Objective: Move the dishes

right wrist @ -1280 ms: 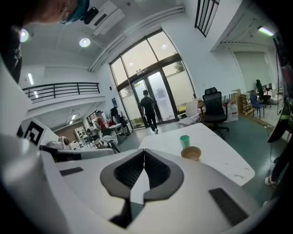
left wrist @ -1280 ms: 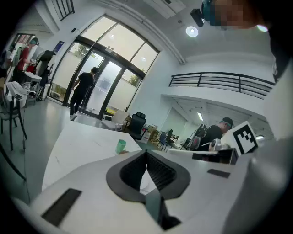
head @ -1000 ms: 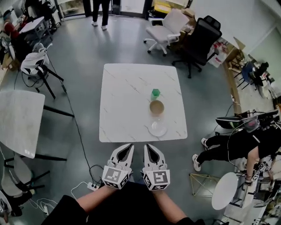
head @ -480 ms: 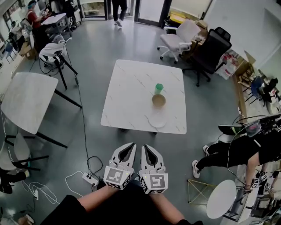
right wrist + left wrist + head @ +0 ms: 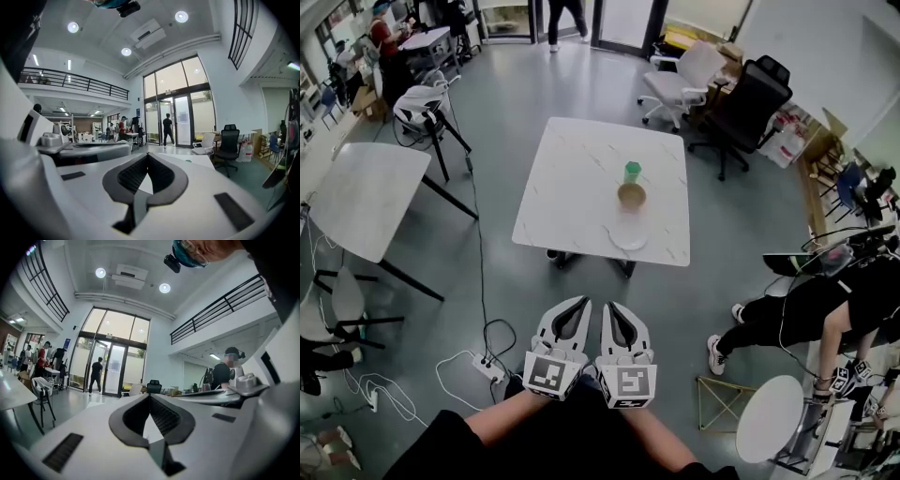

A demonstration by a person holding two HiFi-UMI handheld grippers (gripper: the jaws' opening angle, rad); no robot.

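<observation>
We hold the left gripper [image 5: 580,304] and right gripper [image 5: 607,306] well short of the white table [image 5: 572,192], both jaw pairs clenched together on nothing. On the table's right half, a green cup [image 5: 632,172], bowl [image 5: 631,196] and plate [image 5: 628,234] stand in line.

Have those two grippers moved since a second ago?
Yes: the left gripper and right gripper drew back from the white table; floor now lies between.

Smooth, marble-veined white tabletop [image 5: 572,197]; clear glassy plate [image 5: 628,236]; matt white plastic fingers [image 5: 553,328], ribbed dark pads [image 5: 164,417].
</observation>
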